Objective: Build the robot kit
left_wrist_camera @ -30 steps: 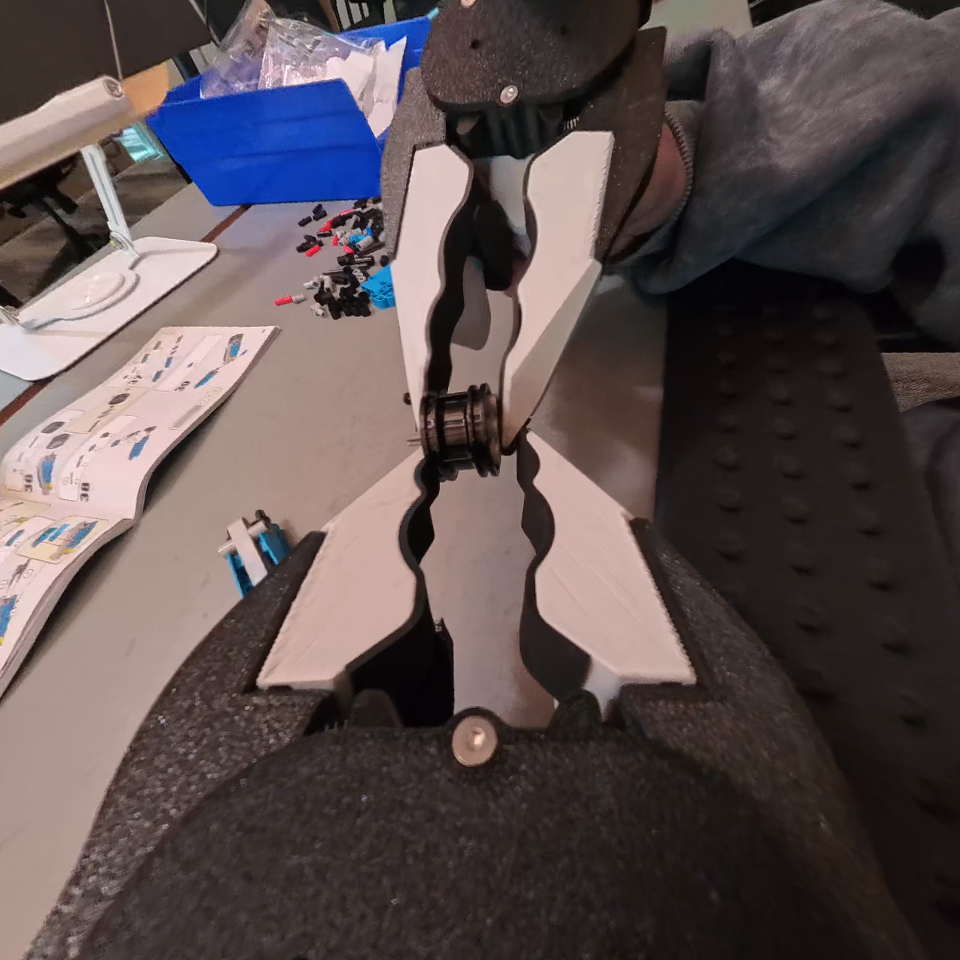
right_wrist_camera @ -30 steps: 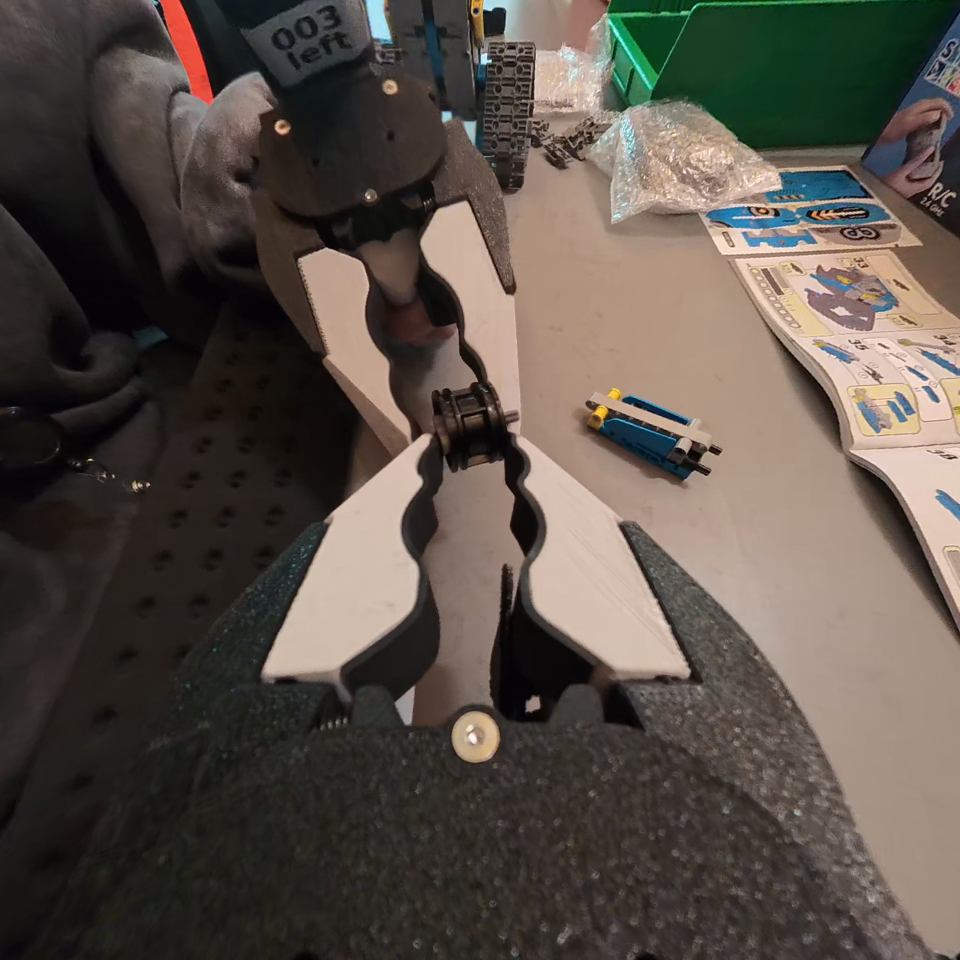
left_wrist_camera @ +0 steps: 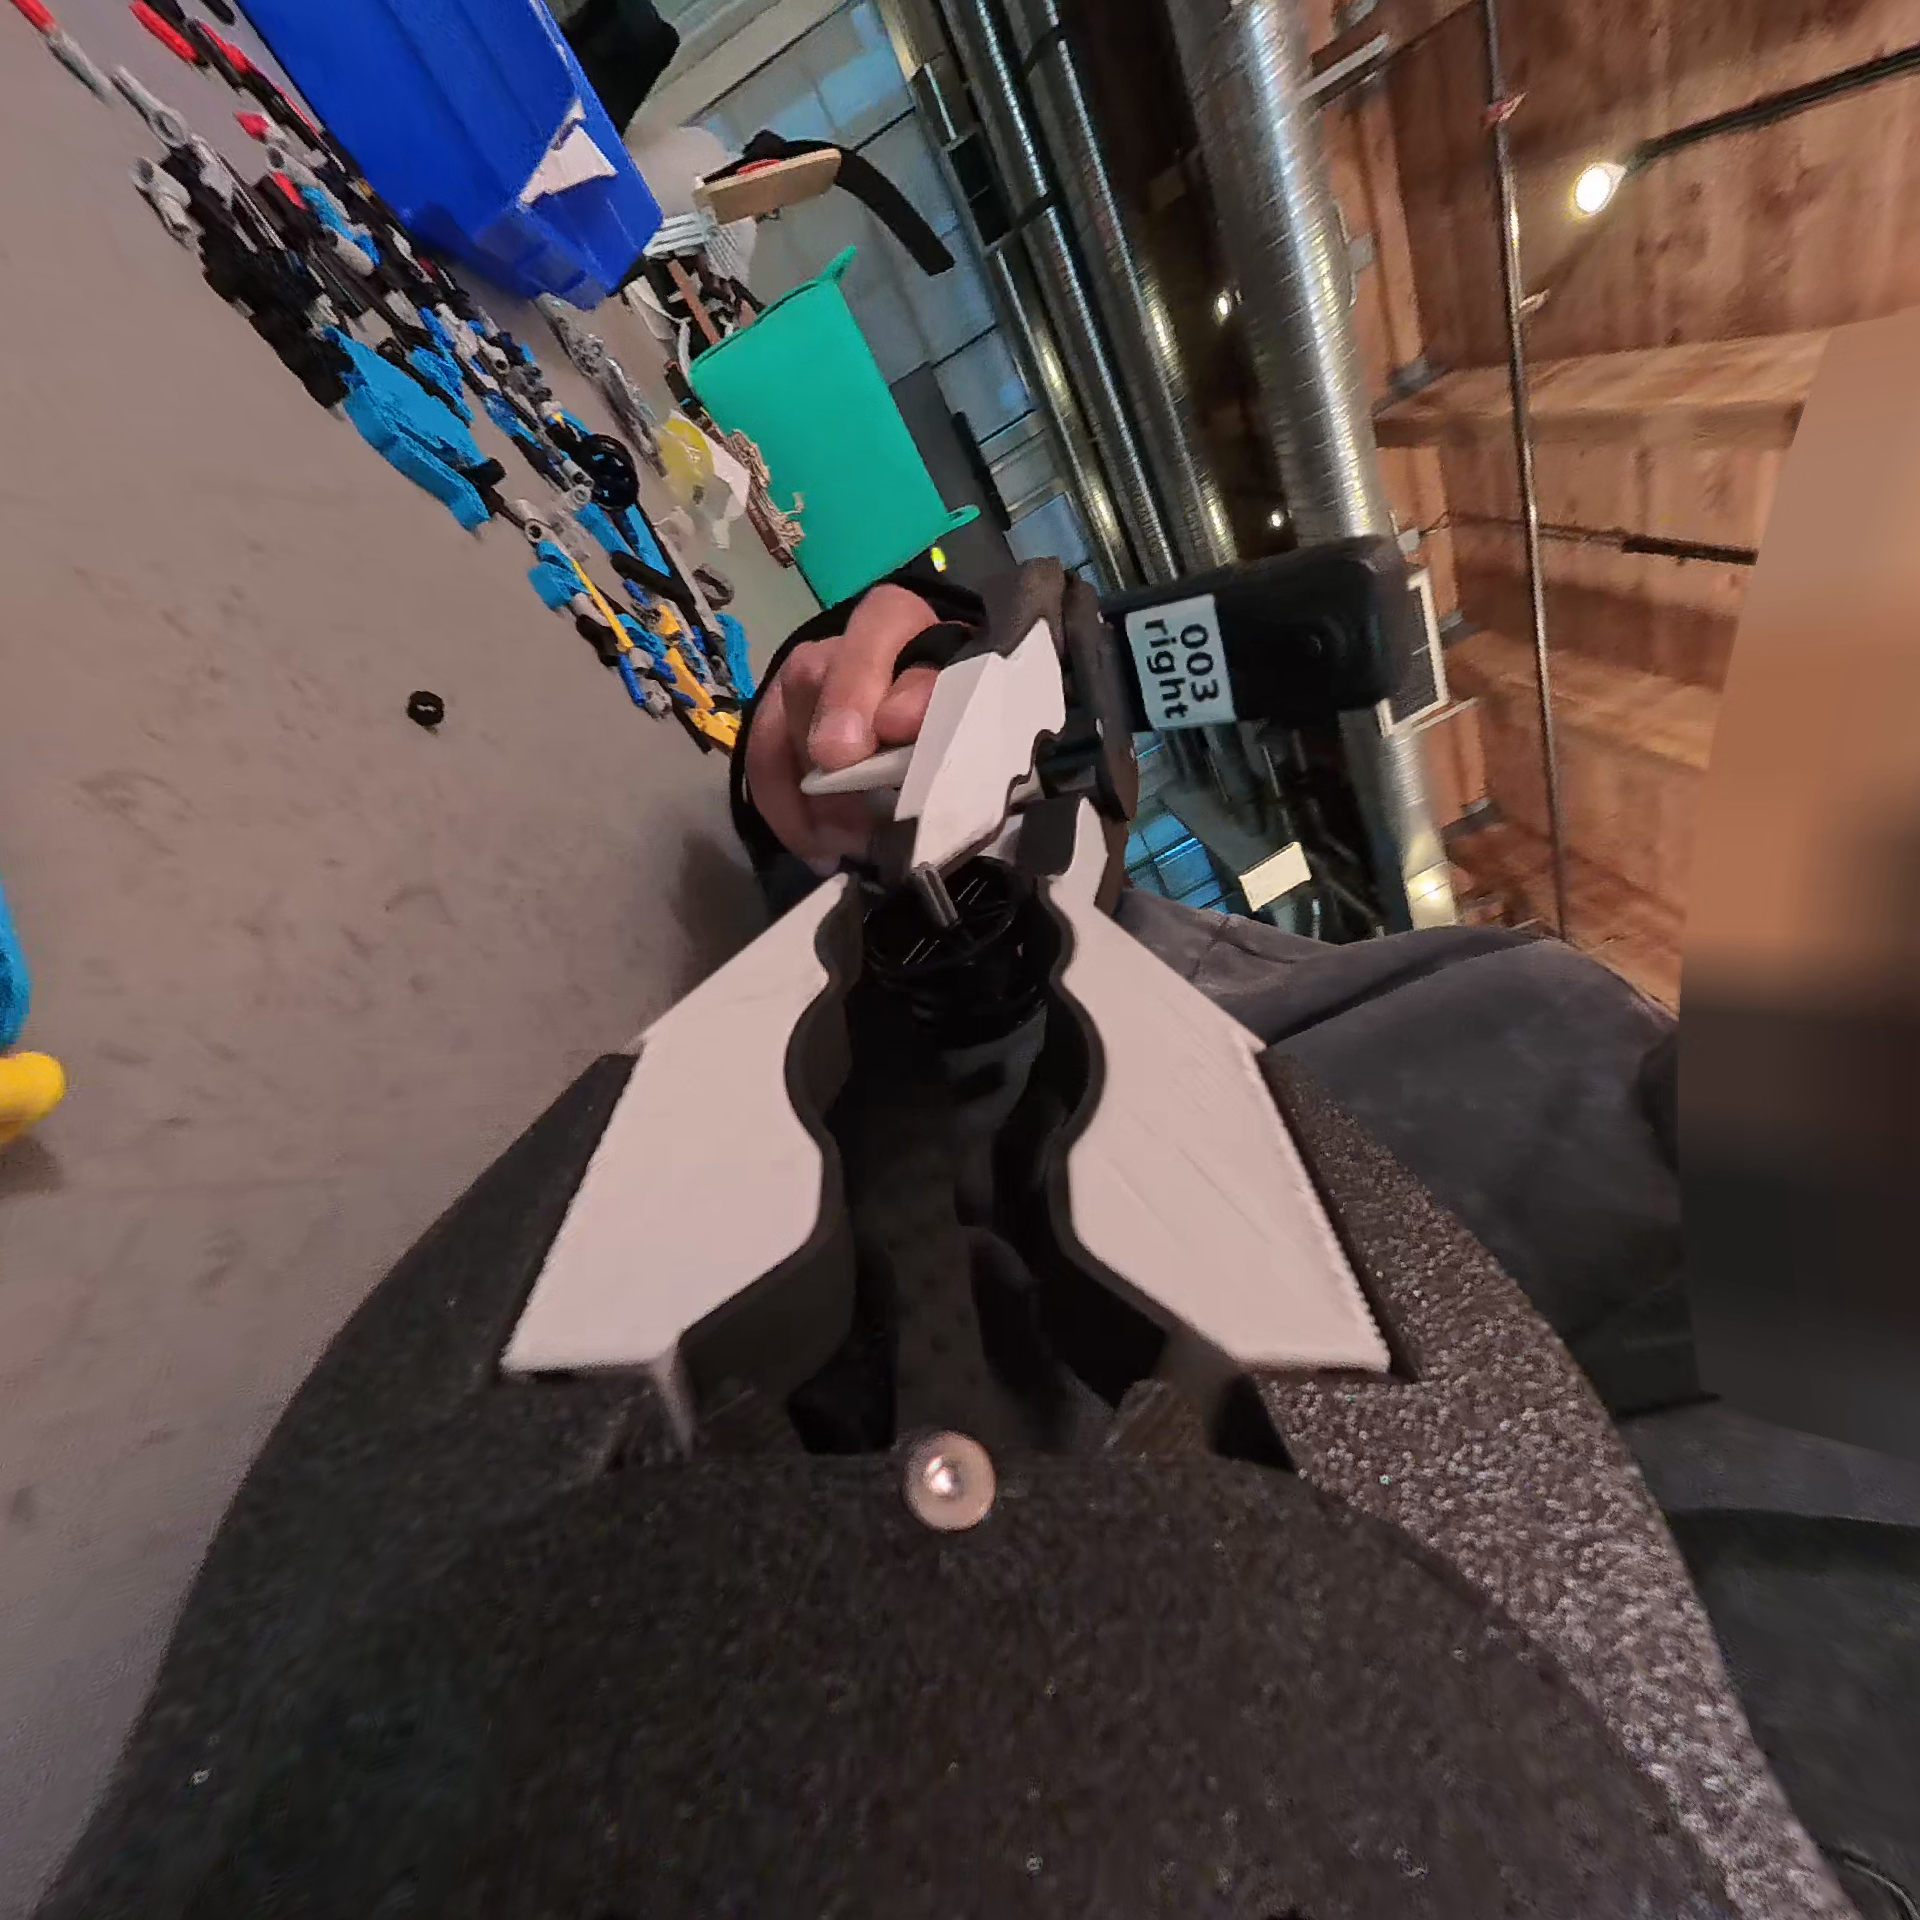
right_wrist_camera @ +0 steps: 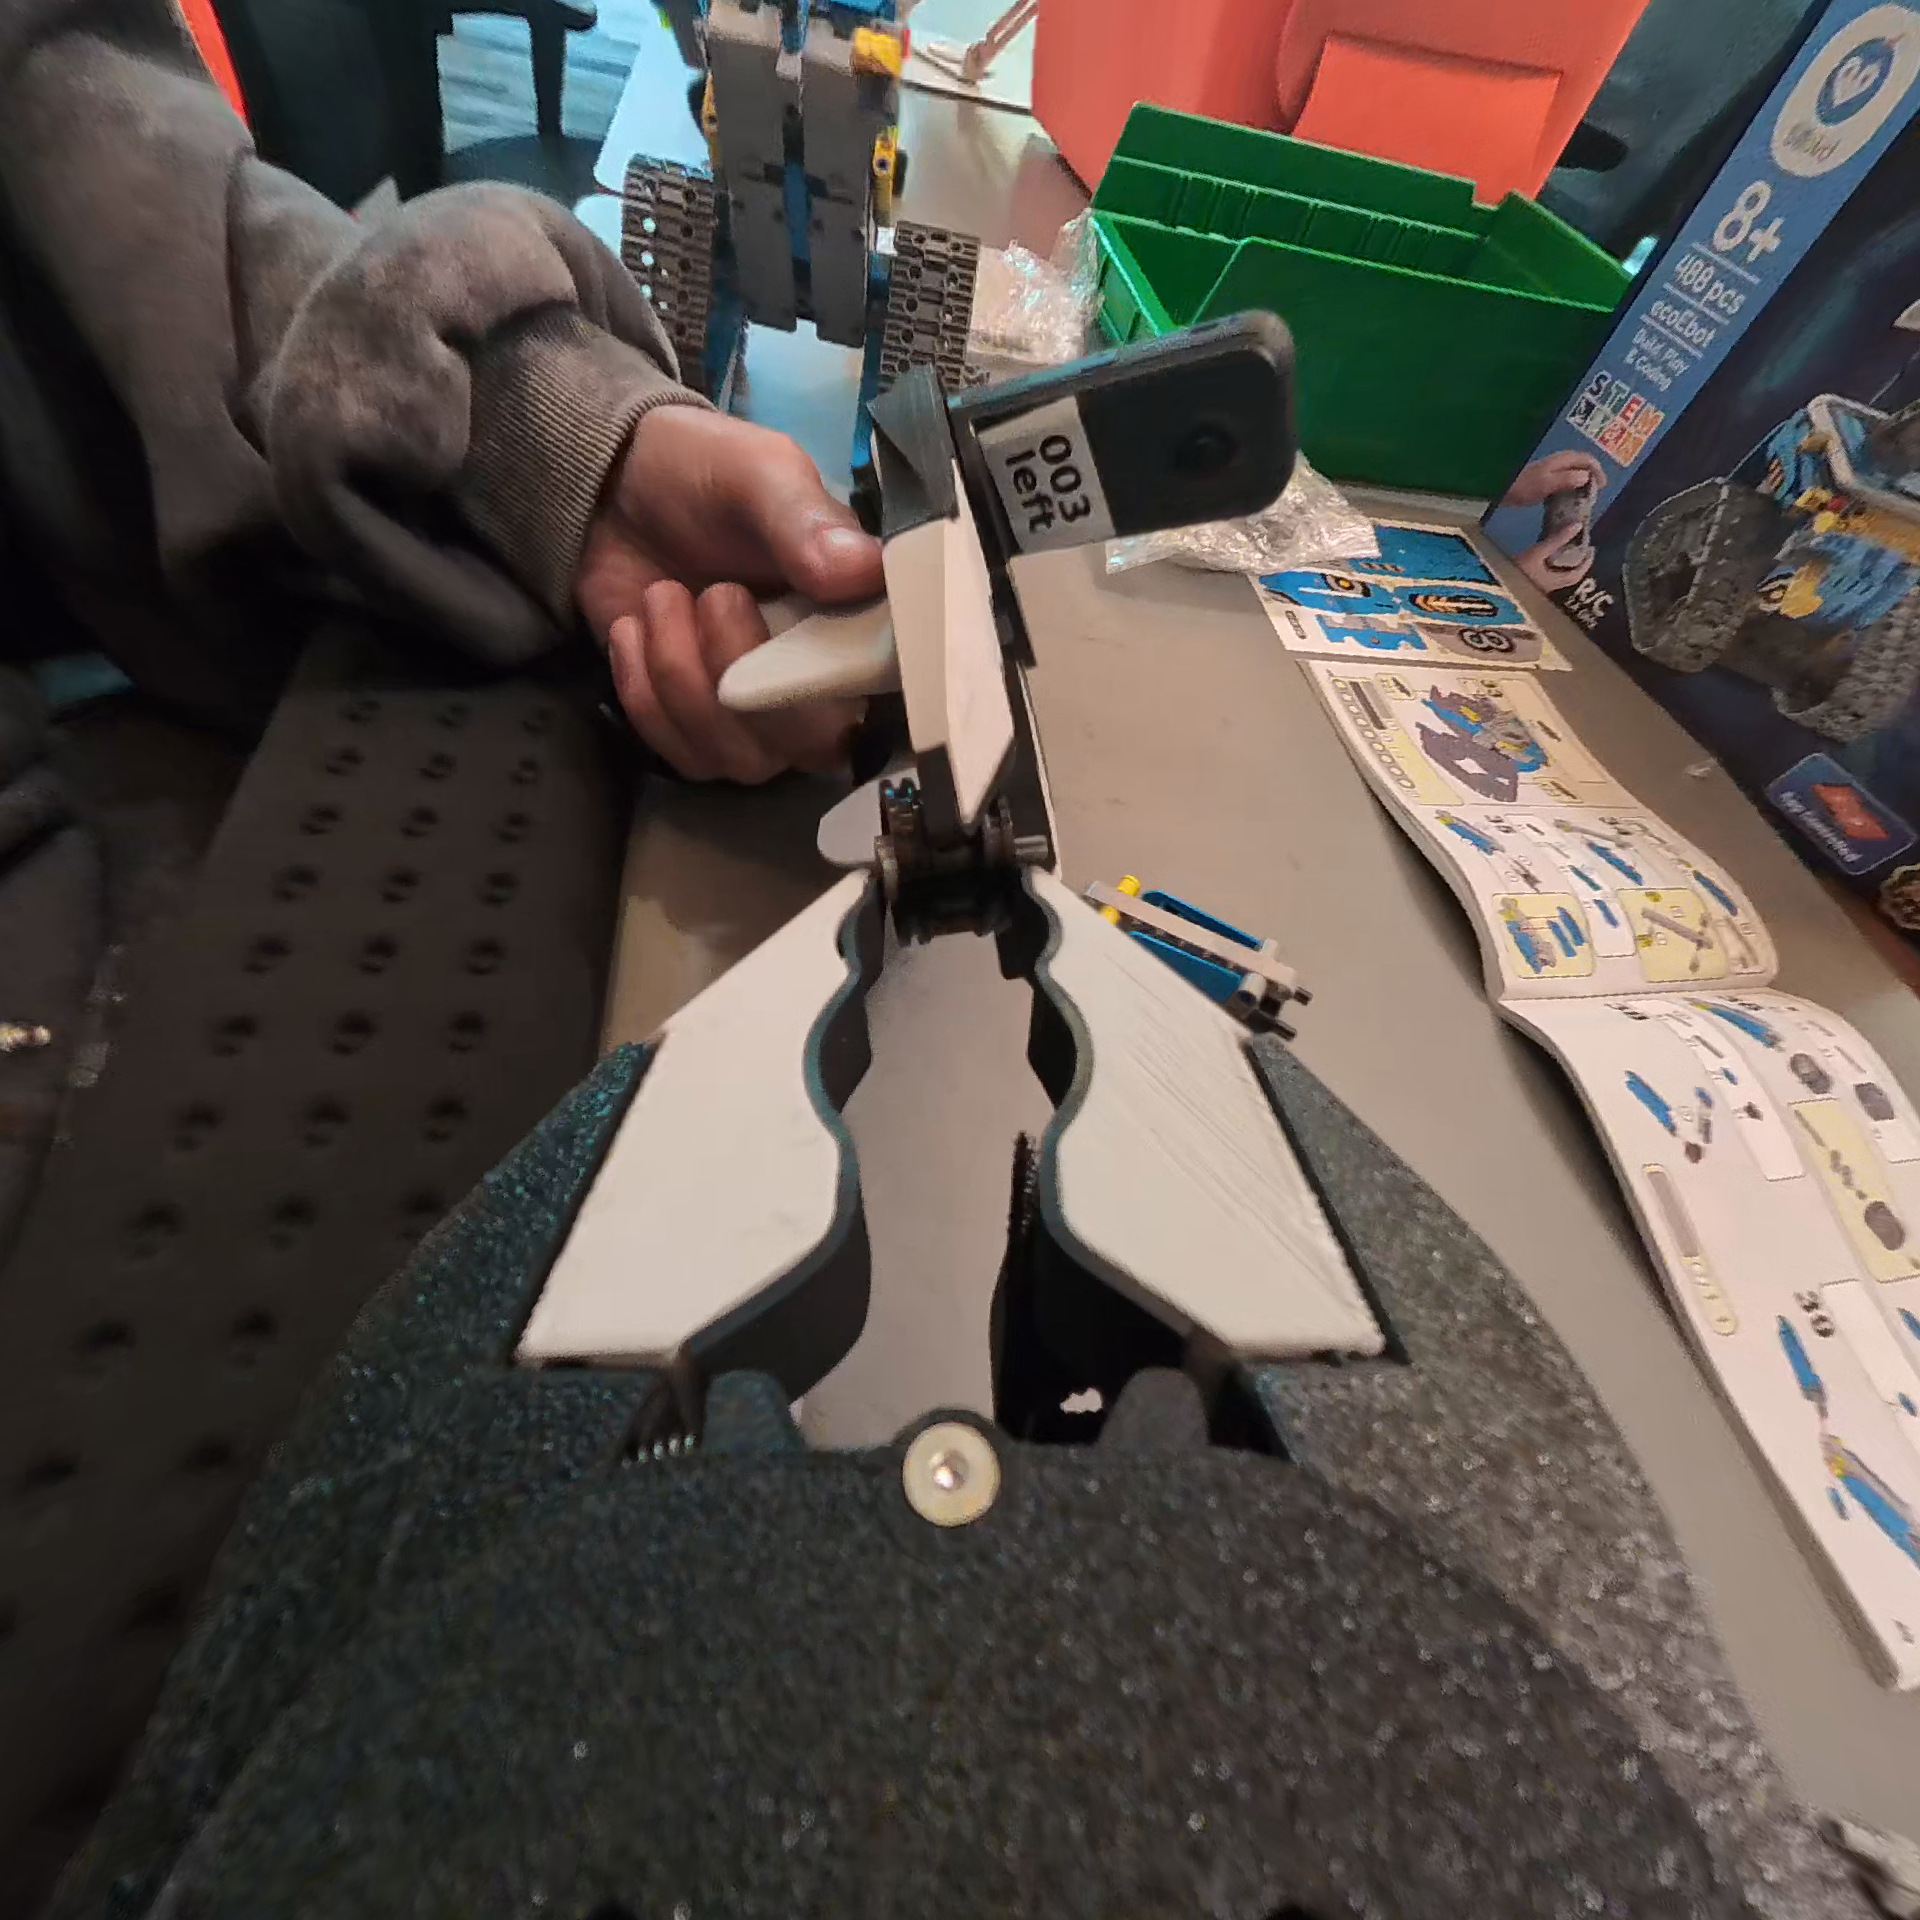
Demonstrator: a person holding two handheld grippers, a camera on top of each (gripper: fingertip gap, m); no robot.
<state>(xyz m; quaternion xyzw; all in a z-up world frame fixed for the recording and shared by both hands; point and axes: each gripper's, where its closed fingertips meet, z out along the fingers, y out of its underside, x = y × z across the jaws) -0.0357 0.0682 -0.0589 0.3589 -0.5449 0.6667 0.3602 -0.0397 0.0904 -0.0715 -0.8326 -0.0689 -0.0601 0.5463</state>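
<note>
We see a small black wheel [left_wrist_camera: 951, 961] with a grey axle pin, pinched between the fingertips of the left gripper [left_wrist_camera: 948, 914], which is closed on it. The right gripper [right_wrist_camera: 948, 894] meets it tip to tip and clamps the same wheel [right_wrist_camera: 940, 883] from the other side, above the near edge of the table. A hand [right_wrist_camera: 717, 592] in a grey sleeve holds the left gripper's handle. Just beside the tips lies a small blue and grey block [right_wrist_camera: 1195, 951] on the grey table [right_wrist_camera: 1195, 748]. Farther right an open booklet [right_wrist_camera: 1621, 935] lies near a toy box [right_wrist_camera: 1756, 436]. Behind stand a green bin [right_wrist_camera: 1351, 301] and a tracked model [right_wrist_camera: 800, 208]. The tilted left view shows loose parts [left_wrist_camera: 416, 416] scattered near a blue bin [left_wrist_camera: 457, 135], with metal ducts [left_wrist_camera: 1278, 312] and wood panelling [left_wrist_camera: 1610, 416] overhead
</note>
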